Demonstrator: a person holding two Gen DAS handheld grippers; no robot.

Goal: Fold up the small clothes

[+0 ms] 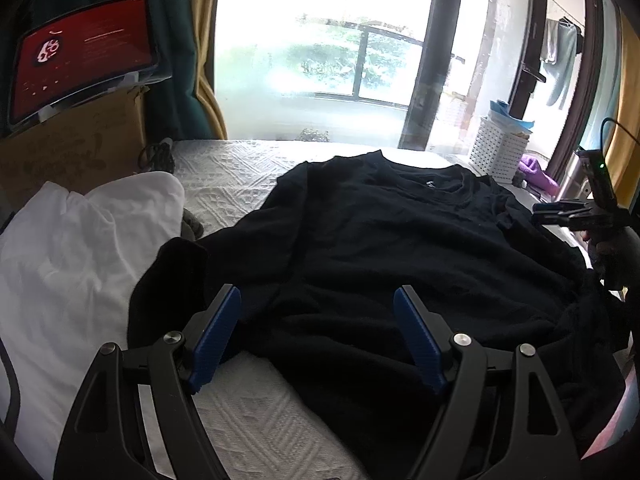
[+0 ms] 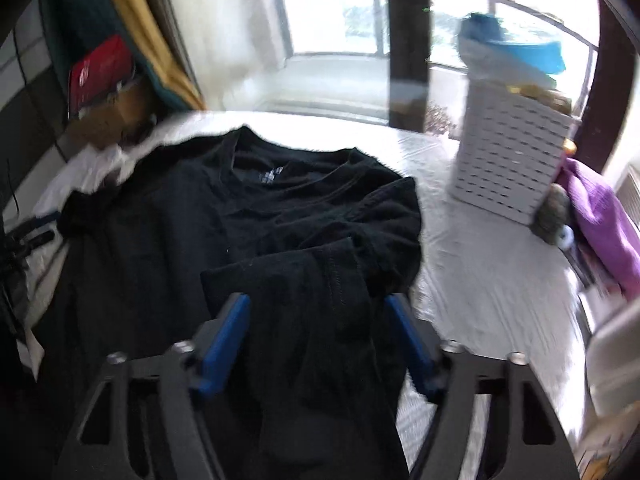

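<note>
A black T-shirt (image 1: 380, 236) lies spread on the white quilted bed (image 1: 240, 176), collar toward the window. My left gripper (image 1: 318, 300) is open, its blue pads over the shirt's near hem, holding nothing. In the right wrist view the same shirt (image 2: 248, 216) has a sleeve folded inward. My right gripper (image 2: 318, 308) is open, its jaws either side of a raised fold of black cloth (image 2: 312, 280). The right gripper also shows at the right edge of the left wrist view (image 1: 560, 212).
A white garment (image 1: 72, 248) lies left of the shirt. A white slatted basket (image 2: 512, 160) and purple cloth (image 2: 600, 224) stand on the bed's right side. A cardboard box (image 1: 80, 144) with a red screen (image 1: 84, 52) stands at the back left. The window is behind the bed.
</note>
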